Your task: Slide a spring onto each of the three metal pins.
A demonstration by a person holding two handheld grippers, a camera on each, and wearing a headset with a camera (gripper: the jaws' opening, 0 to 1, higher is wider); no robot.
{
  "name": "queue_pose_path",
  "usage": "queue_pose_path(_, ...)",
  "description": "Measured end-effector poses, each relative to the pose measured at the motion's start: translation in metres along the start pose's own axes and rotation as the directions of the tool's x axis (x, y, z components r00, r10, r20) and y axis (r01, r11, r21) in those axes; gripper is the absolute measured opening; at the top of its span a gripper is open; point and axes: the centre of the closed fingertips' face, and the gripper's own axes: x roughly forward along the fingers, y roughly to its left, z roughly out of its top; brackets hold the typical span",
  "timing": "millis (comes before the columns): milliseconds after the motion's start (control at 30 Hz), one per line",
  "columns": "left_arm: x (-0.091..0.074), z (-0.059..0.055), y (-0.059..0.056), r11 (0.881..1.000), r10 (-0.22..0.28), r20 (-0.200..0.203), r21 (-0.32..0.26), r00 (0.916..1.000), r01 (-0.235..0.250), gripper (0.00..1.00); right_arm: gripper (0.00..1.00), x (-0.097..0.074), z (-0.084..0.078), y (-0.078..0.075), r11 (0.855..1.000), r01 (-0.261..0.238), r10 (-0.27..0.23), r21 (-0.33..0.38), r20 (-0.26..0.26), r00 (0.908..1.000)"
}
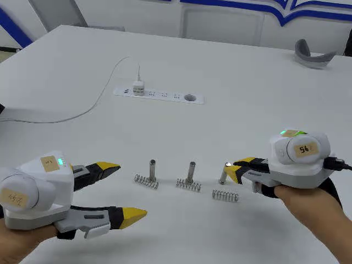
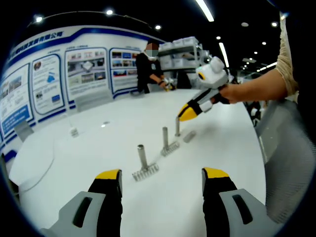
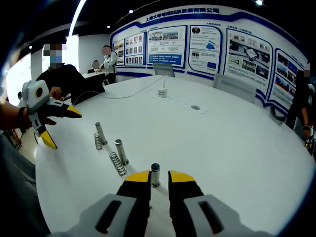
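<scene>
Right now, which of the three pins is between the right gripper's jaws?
The pin at the right end of the row in the head view; the middle pin and left pin stand free.

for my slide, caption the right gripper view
Right tongs straddle the nearest pin; two pins with springs beside them stand beyond.

Beyond the middle pin (image 1: 191, 170) we find bare table (image 1: 247, 99) up to the power strip (image 1: 158, 94); pins (image 1: 152, 169) flank it closely, springs (image 1: 146, 181) lie before it.

springs (image 1: 188, 185) before pins (image 1: 191, 171), power strip (image 1: 159, 94) behind
</scene>
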Motion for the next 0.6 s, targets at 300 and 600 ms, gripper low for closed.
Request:
queue_pose_path(300, -0.001, -0.001, 0.001, 1.0, 0.001, -0.002, 0.001, 1.0, -0.001, 0.66, 0.15, -0.013, -0.009, 0.018, 0.99, -0.116, 0.113, -0.081, -0.042, 0.9927)
queue_pose_path(600, 0.001, 0.0, -0.002, 1.0, -0.001, 0.001, 0.002, 1.0, 0.001, 0.66, 0.15, -0.008, -0.016, 0.042, 0.953, -0.249, 0.23, -0.172, -0.125, 0.9653)
